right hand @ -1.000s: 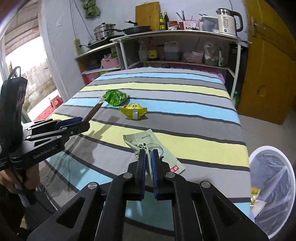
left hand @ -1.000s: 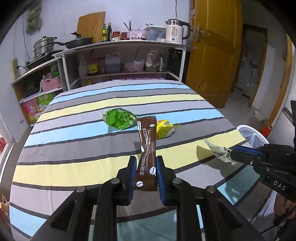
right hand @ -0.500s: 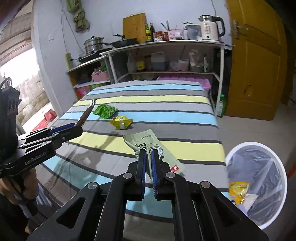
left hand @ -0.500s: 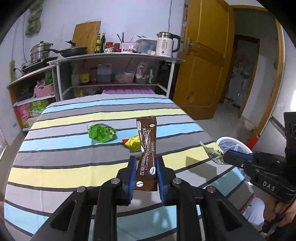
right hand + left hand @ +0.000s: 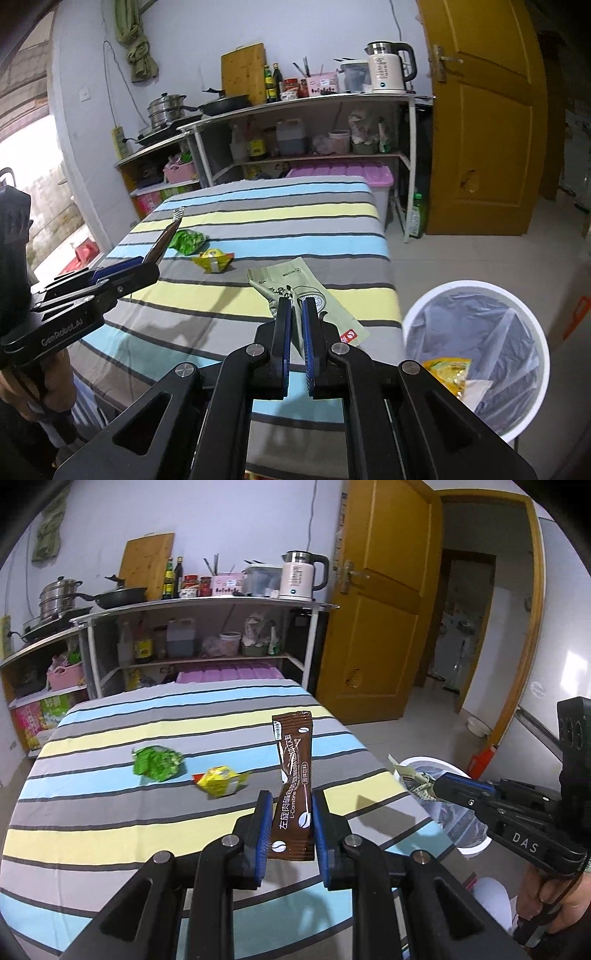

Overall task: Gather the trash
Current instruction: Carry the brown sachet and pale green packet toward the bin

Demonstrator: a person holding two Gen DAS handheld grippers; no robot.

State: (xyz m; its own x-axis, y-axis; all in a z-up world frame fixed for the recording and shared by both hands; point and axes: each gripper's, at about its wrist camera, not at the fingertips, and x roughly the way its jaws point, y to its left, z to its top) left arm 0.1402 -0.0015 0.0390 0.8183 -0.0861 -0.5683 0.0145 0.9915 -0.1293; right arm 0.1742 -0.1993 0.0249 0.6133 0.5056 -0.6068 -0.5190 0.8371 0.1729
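My left gripper [image 5: 290,812] is shut on a brown coffee sachet [image 5: 293,775] and holds it upright above the striped table [image 5: 110,812]. My right gripper [image 5: 295,325] is shut on a pale green printed packet [image 5: 325,299], held near the table's right edge beside the white trash bin [image 5: 476,354]. The bin holds a yellow wrapper [image 5: 447,373]. A crumpled green wrapper [image 5: 157,762] and a yellow wrapper [image 5: 219,781] lie on the table. The right gripper also shows in the left wrist view [image 5: 439,788], over the bin [image 5: 428,766].
Metal shelves [image 5: 207,635] with pots, bottles and a kettle [image 5: 301,574] stand behind the table. A wooden door [image 5: 376,602] is at the right. A pink-lidded box [image 5: 343,173] sits under the shelves.
Both grippers have risen and pulled back from the table with their packets. The bin has come further into the right wrist view.
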